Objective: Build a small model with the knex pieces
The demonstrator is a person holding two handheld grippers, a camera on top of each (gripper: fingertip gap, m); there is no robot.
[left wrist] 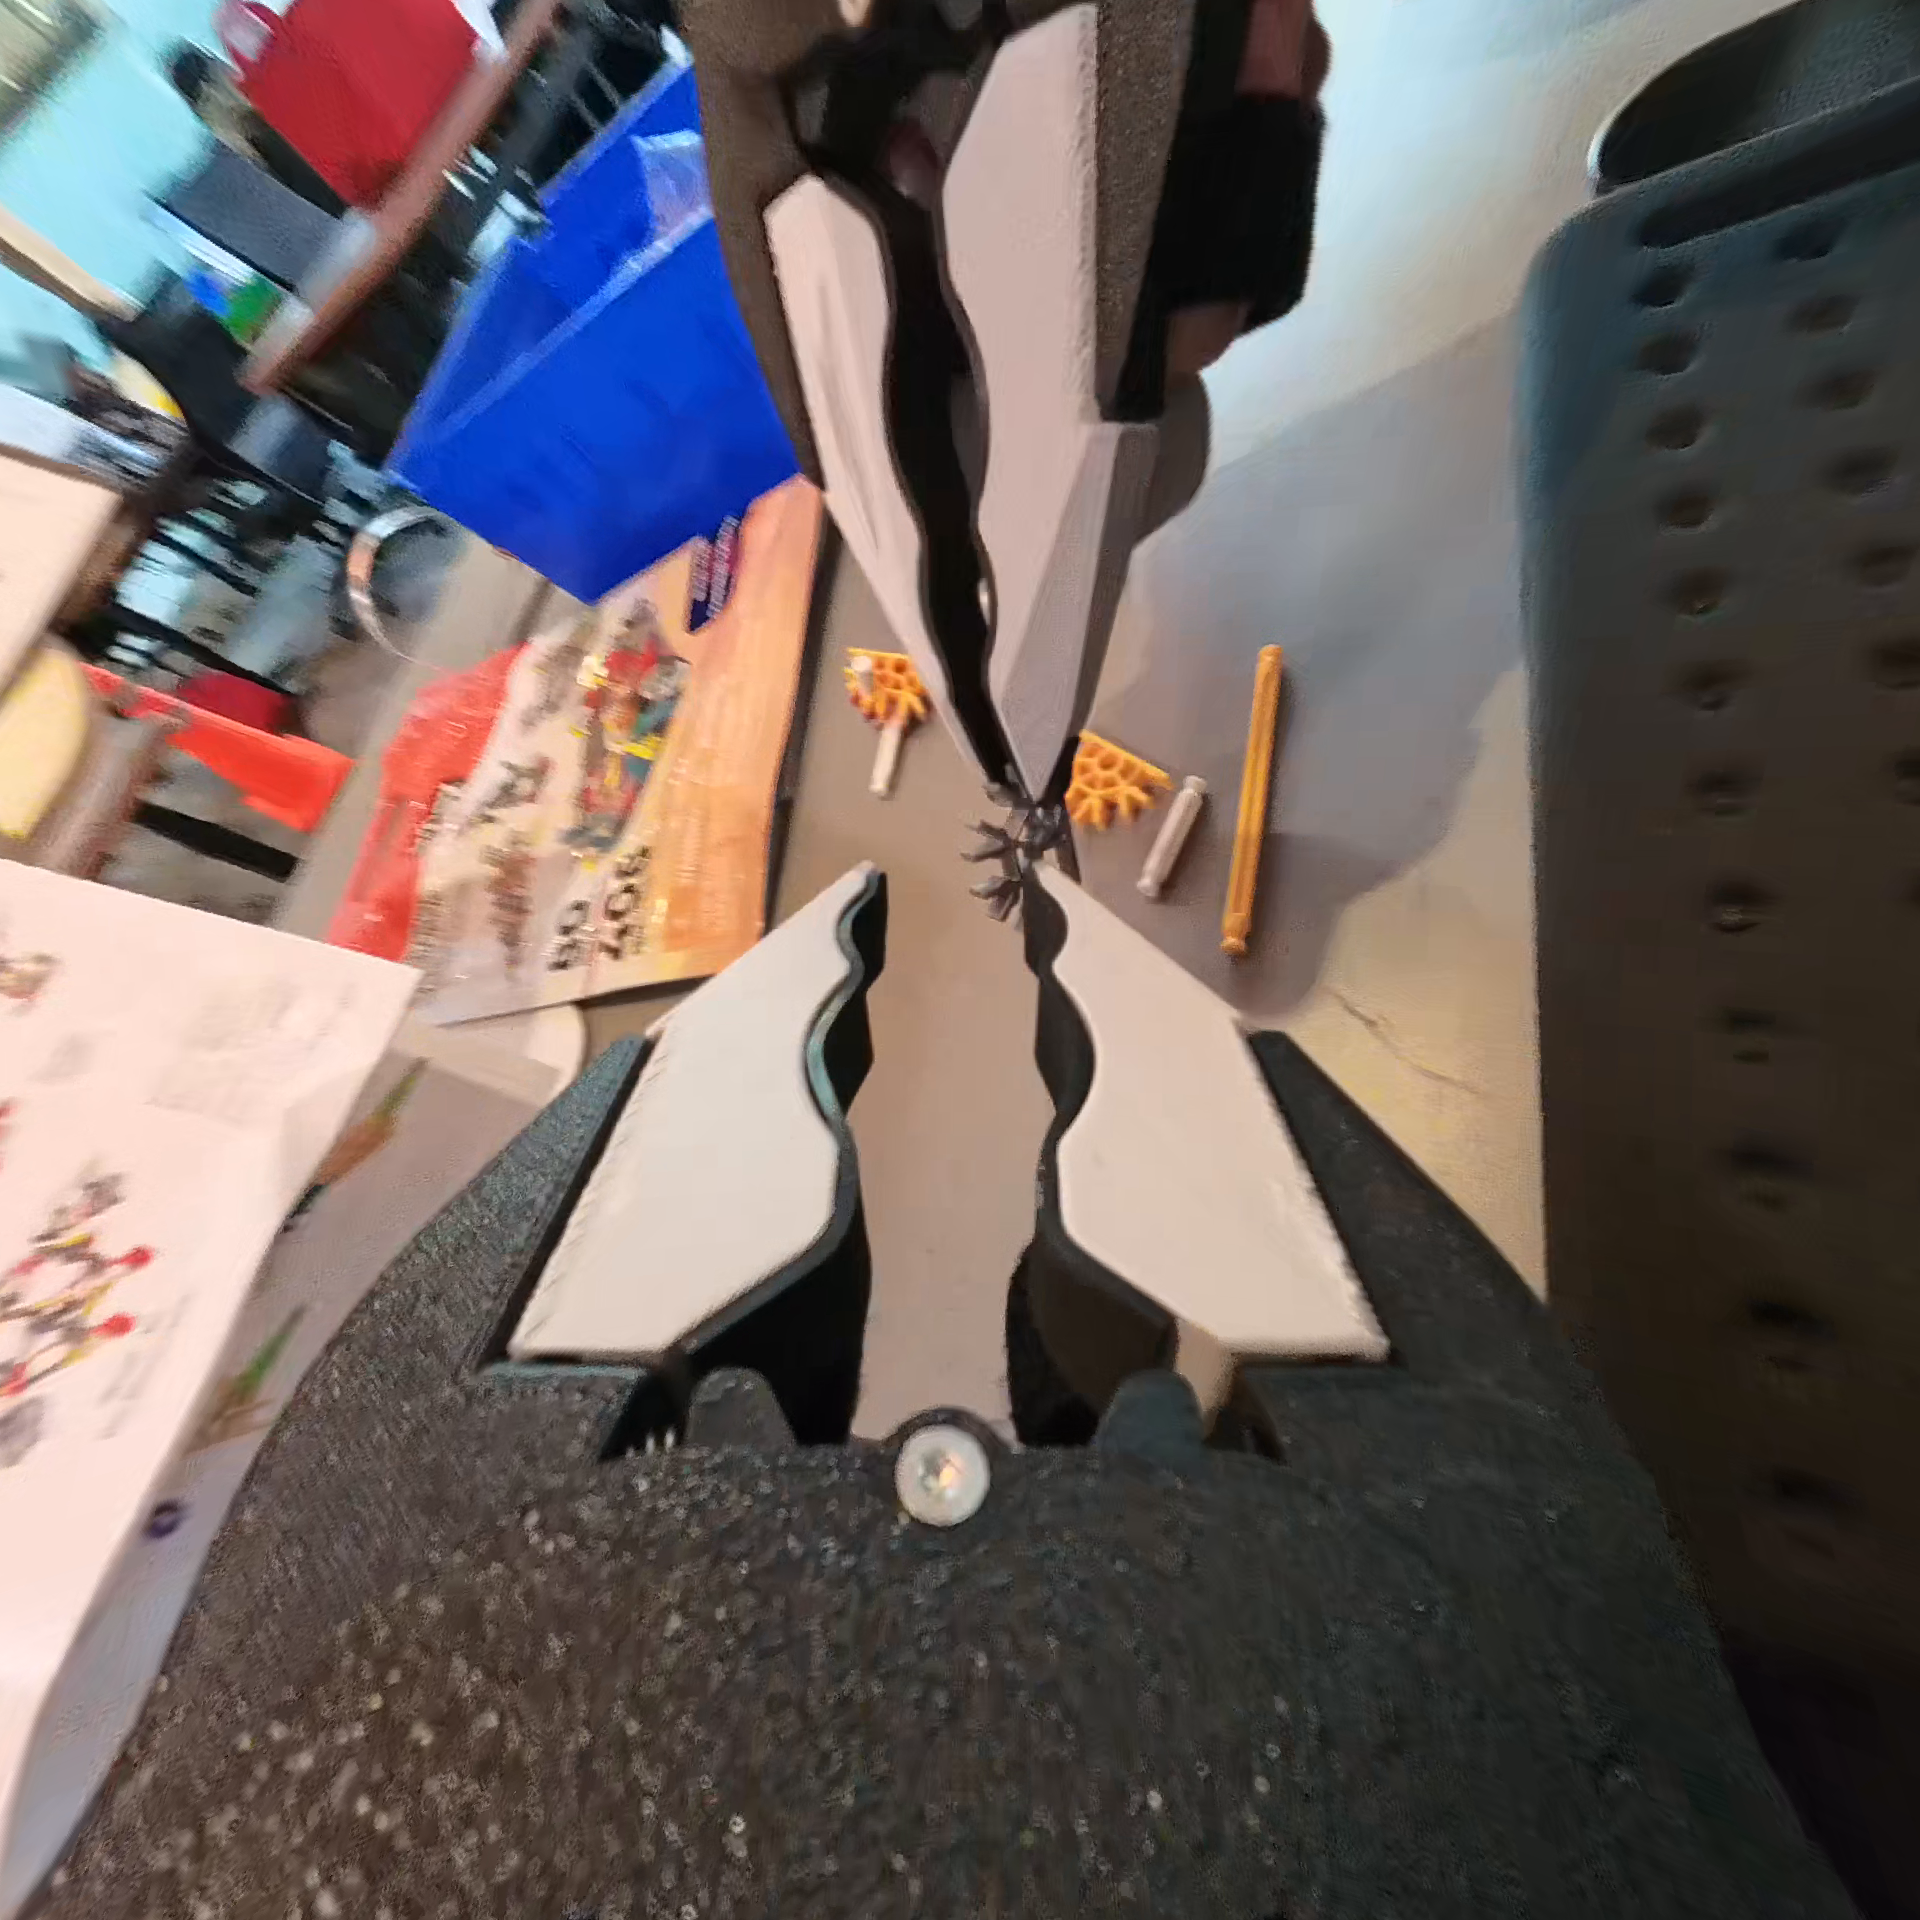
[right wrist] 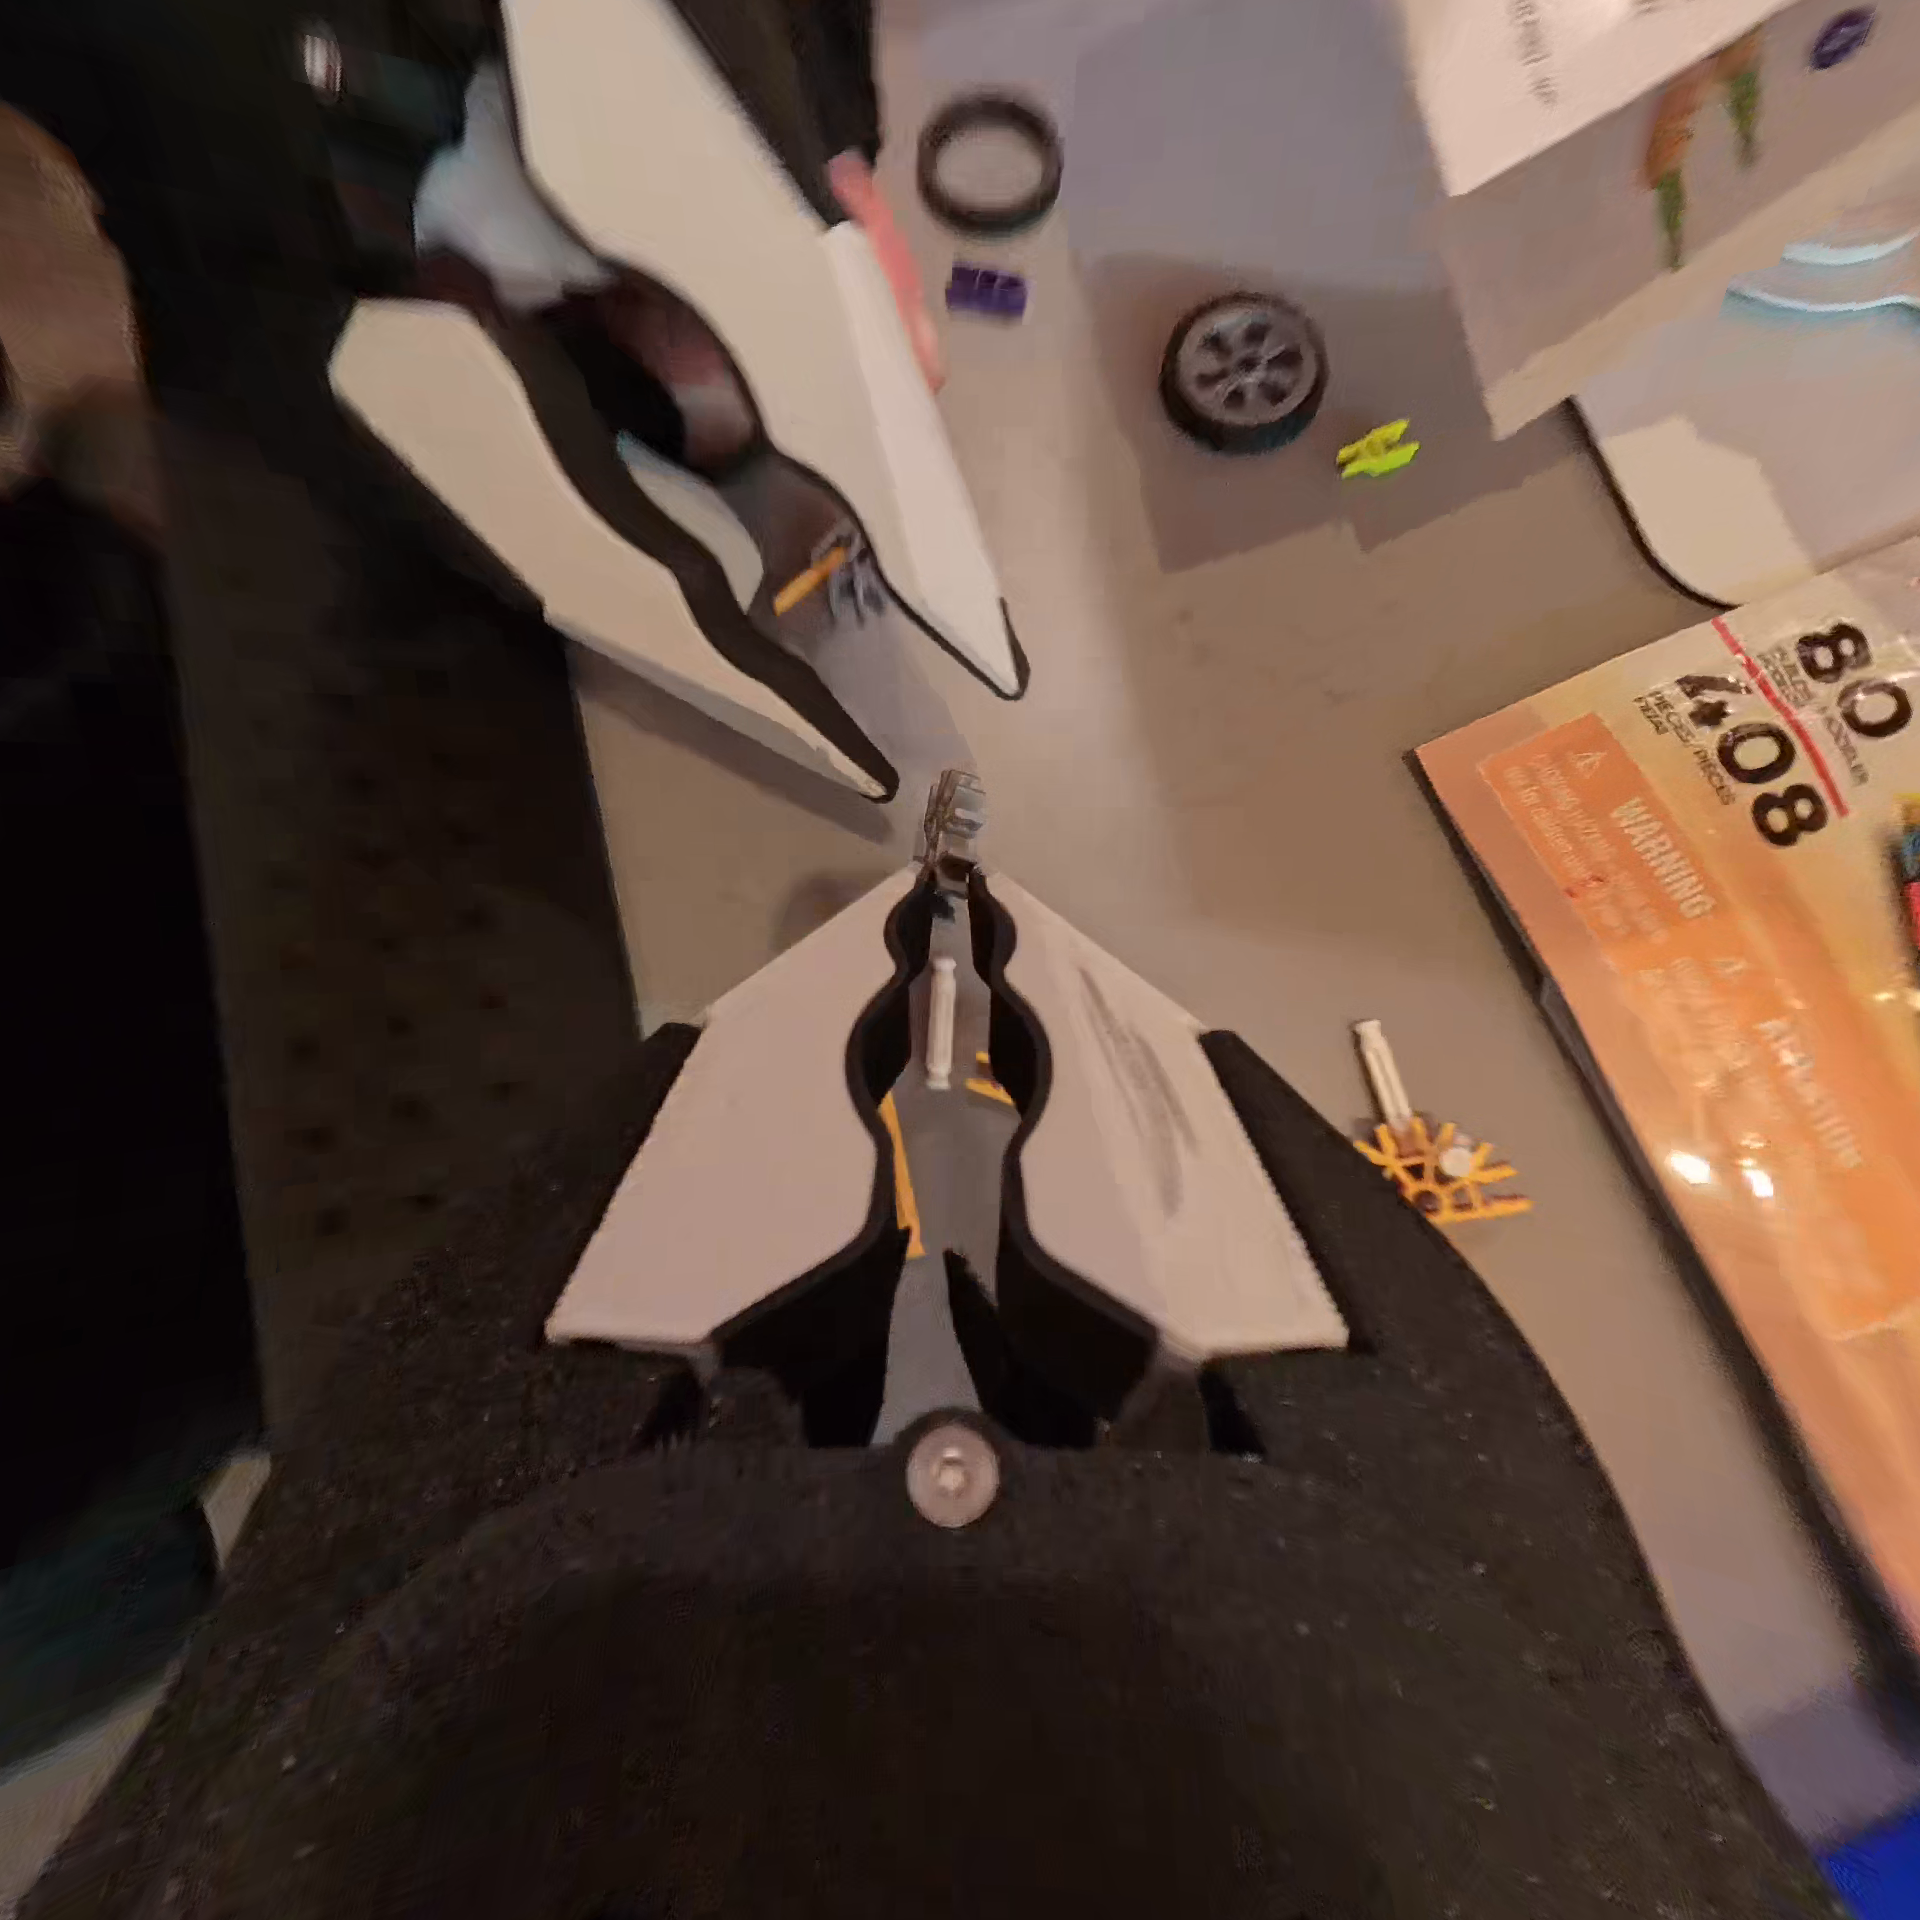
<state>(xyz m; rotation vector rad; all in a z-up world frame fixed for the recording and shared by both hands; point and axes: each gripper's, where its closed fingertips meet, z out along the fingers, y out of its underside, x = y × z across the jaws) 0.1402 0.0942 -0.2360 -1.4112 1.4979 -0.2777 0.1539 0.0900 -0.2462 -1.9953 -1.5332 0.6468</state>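
Observation:
My right gripper (right wrist: 943, 885) is shut on a small grey snowflake-shaped connector (right wrist: 956, 821), which sticks out past its tips above the grey table. In the left wrist view that gripper (left wrist: 1023, 784) comes down from the top, with the grey connector (left wrist: 1006, 857) at its tips. My left gripper (left wrist: 956, 881) is open and empty, and its right fingertip is almost at the connector. It shows in the right wrist view (right wrist: 951, 732) at the upper left, with its jaws apart just beyond the connector.
On the table lie orange connectors (left wrist: 1112, 781), one with a white rod (left wrist: 885, 694), a grey rod (left wrist: 1169, 836) and an orange rod (left wrist: 1252, 800). A printed package (right wrist: 1714, 987), a wheel (right wrist: 1242, 369), a tyre ring (right wrist: 987, 166), a blue bin (left wrist: 603, 384) and a black perforated seat (left wrist: 1714, 831) surround them. My two grippers' fingertips are within a few centimetres of each other.

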